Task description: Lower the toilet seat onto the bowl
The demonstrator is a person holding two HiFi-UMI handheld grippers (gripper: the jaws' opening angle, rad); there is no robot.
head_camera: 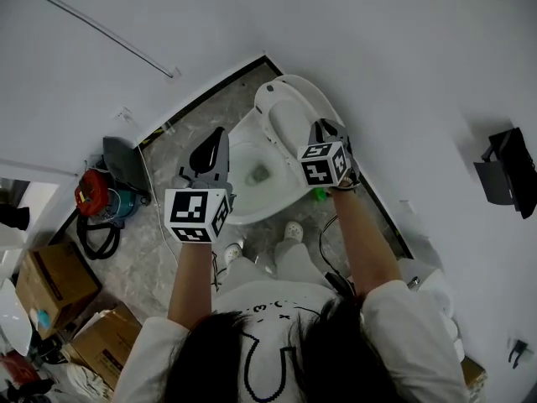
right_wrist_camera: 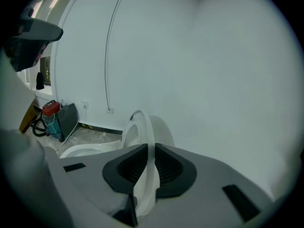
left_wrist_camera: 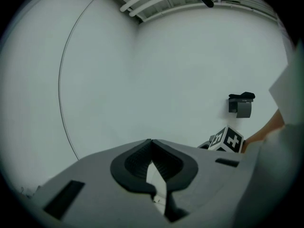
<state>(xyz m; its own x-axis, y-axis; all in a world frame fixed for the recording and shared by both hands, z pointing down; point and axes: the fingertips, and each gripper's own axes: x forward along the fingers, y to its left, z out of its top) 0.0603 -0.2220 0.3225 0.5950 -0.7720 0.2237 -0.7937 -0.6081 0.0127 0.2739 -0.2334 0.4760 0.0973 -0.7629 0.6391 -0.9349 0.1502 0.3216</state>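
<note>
While the seat (right_wrist_camera: 141,127) stands raised against the lid (right_wrist_camera: 164,129) at the far end of the bowl (head_camera: 239,214), the right gripper (right_wrist_camera: 151,148) pinches its thin white rim — narrow fingers, pads pressed on both faces. The left gripper (left_wrist_camera: 151,142) hangs near the bowl's left side, aimed at the wall (left_wrist_camera: 166,70), fingertips met, empty. Legible print is limited to square markers on each cube (head_camera: 195,215).

Head view looks steeply down; the close right gripper view shares its toilet seat (head_camera: 270,99) (right_wrist_camera: 145,127).
</note>
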